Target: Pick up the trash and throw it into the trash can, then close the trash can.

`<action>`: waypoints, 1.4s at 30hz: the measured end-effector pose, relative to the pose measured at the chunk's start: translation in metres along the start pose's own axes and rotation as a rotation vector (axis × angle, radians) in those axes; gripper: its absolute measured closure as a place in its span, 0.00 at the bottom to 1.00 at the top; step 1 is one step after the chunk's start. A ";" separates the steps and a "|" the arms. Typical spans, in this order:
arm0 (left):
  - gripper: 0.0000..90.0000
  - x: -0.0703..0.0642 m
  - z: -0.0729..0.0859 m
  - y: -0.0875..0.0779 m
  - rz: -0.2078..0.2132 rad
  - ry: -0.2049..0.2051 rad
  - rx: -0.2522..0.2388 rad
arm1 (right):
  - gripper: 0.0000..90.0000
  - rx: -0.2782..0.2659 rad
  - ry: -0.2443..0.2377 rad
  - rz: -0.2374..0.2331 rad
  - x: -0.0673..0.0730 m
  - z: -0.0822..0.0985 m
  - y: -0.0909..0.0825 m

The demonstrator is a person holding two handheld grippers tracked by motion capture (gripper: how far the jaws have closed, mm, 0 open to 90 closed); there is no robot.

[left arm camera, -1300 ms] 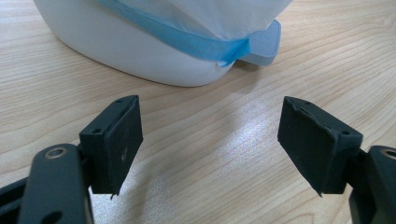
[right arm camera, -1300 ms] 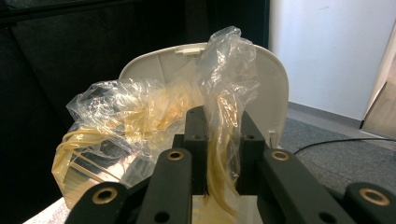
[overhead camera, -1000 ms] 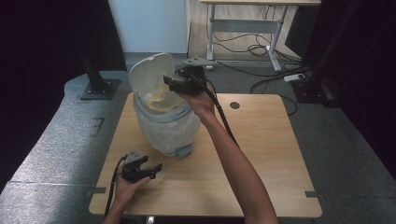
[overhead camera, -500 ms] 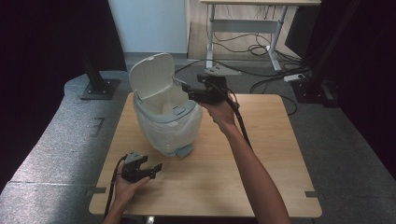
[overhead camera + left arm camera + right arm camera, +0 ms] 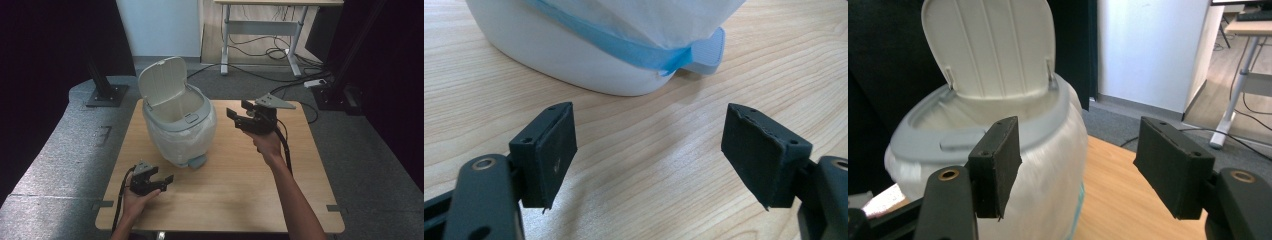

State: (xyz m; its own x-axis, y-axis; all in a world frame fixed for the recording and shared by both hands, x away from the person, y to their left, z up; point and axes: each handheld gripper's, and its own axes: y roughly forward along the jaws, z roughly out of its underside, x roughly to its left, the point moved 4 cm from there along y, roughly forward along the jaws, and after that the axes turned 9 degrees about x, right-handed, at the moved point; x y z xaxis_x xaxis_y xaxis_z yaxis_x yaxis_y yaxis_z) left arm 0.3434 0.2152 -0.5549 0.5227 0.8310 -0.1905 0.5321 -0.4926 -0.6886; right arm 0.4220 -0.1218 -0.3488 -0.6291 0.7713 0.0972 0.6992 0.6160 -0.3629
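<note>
Two grippers are at work over a wooden worktop (image 5: 235, 190) that carries a small white bin (image 5: 179, 131), lined with a thin white bag, standing toward the left half with its lid (image 5: 161, 81) tipped up and back. The right gripper (image 5: 239, 116) is held above the worktop just beside the bin's rim, its fingers spread wide and empty; in the right gripper view the fingers (image 5: 997, 159) frame the bin's grey collar without touching it. The left gripper (image 5: 165, 181) rests low near the front edge, fingers (image 5: 549, 150) likewise wide apart and holding nothing, aimed at the bin's base and its blue pedal (image 5: 710, 50). My worry is the bin itself: it looks light, and a sideways nudge on the rim could slide or tip it, or drop the lid shut. Compared with a second ago, the right gripper has pulled back from over the bin's mouth to its right, while the left has stayed put.
</note>
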 end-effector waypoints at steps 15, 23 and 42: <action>0.24 0.000 -0.005 -0.008 0.009 -0.014 -0.044 | 0.39 0.048 0.024 0.064 -0.029 0.073 -0.033; 0.24 0.002 -0.007 -0.020 0.028 -0.043 -0.091 | 0.40 0.055 0.050 0.090 -0.040 0.108 -0.048; 0.19 -0.012 -0.024 -0.043 0.023 0.015 -0.137 | 0.40 0.107 0.082 0.115 -0.059 0.162 -0.064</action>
State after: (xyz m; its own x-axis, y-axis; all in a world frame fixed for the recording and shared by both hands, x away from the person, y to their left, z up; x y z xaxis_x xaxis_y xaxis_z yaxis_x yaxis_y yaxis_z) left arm 0.3301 0.2204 -0.5059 0.5449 0.8157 -0.1942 0.6051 -0.5429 -0.5823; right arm 0.3595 -0.2321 -0.4813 -0.5140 0.8490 0.1229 0.7221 0.5055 -0.4722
